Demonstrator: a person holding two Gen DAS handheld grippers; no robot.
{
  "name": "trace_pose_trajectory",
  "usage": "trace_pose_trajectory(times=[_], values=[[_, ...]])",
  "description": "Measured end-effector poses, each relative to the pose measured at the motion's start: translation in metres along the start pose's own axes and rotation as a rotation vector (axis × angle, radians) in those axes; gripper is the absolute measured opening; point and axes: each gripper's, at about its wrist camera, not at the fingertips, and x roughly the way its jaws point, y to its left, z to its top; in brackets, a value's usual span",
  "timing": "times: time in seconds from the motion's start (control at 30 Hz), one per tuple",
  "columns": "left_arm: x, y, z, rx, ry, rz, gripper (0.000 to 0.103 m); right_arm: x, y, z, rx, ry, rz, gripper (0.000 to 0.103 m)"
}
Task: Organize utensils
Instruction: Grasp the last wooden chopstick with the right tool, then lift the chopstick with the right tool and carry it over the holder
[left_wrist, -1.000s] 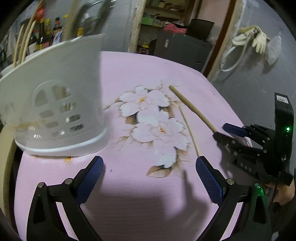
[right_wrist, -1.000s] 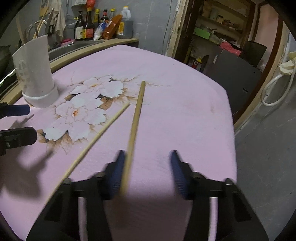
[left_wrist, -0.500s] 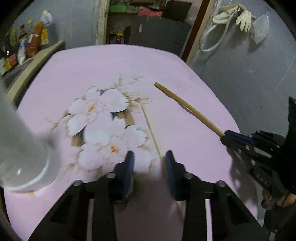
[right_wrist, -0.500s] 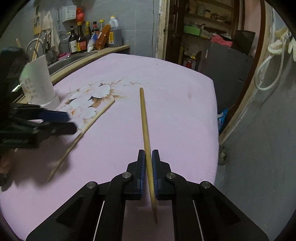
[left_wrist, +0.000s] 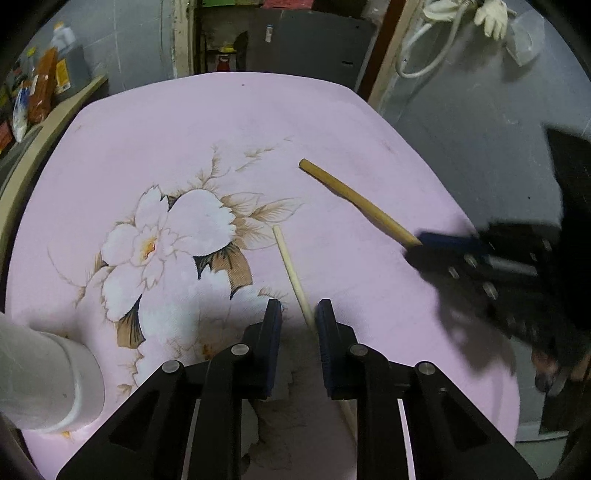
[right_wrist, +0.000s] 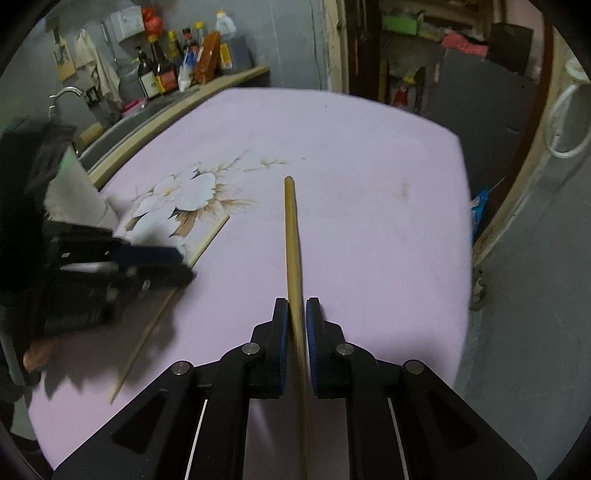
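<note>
Two wooden chopsticks are on a pink flowered tablecloth (left_wrist: 332, 122). My right gripper (right_wrist: 296, 321) is shut on the thicker brown chopstick (right_wrist: 291, 236), which points forward above the cloth; it also shows in the left wrist view (left_wrist: 354, 199). My left gripper (left_wrist: 297, 317) is low over the cloth with its jaws partly closed around the thin pale chopstick (left_wrist: 291, 269), which lies close to the right pad with a gap on the left. The thin chopstick also shows in the right wrist view (right_wrist: 155, 321). A white utensil holder (left_wrist: 44, 384) stands at the left.
The tablecloth (right_wrist: 369, 166) ends at a drop to the grey floor on the right. A counter with sauce bottles (right_wrist: 177, 70) and a sink tap runs along the far left. A white hose and gloves (left_wrist: 491, 18) hang on the wall.
My left gripper swung away from the utensil holder, moved to the thin chopstick and narrowed its jaws around it. My right gripper closed on the thick chopstick and lifted it.
</note>
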Motion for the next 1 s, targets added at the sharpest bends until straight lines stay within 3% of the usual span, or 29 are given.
trace_pose_trajectory(times=[0.13, 0.3, 0.53, 0.67, 0.77, 0.9, 1.0], values=[[0.004, -0.005, 0.003, -0.010, 0.011, -0.005, 0.016, 0.015, -0.006, 0.020, 0.044, 0.041, 0.028, 0.010], [0.005, -0.008, 0.004, -0.012, 0.017, 0.006, 0.006, 0.022, -0.004, 0.031, 0.066, 0.078, 0.021, 0.010], [-0.004, -0.008, -0.009, -0.037, 0.002, -0.023, 0.002, 0.011, -0.001, 0.022, 0.104, 0.045, 0.069, 0.006], [-0.018, -0.008, -0.027, -0.028, -0.028, -0.038, 0.002, -0.004, 0.005, 0.006, 0.125, -0.024, 0.131, 0.006], [-0.033, -0.005, -0.042, -0.049, -0.090, -0.055, 0.002, -0.022, 0.016, -0.006, 0.104, -0.115, 0.125, 0.006], [-0.060, -0.008, -0.059, -0.060, -0.232, -0.048, 0.002, -0.048, 0.034, -0.020, 0.101, -0.265, 0.138, 0.005], [-0.085, -0.010, -0.071, -0.061, -0.367, -0.044, 0.002, -0.066, 0.050, -0.027, 0.076, -0.393, 0.100, 0.006]])
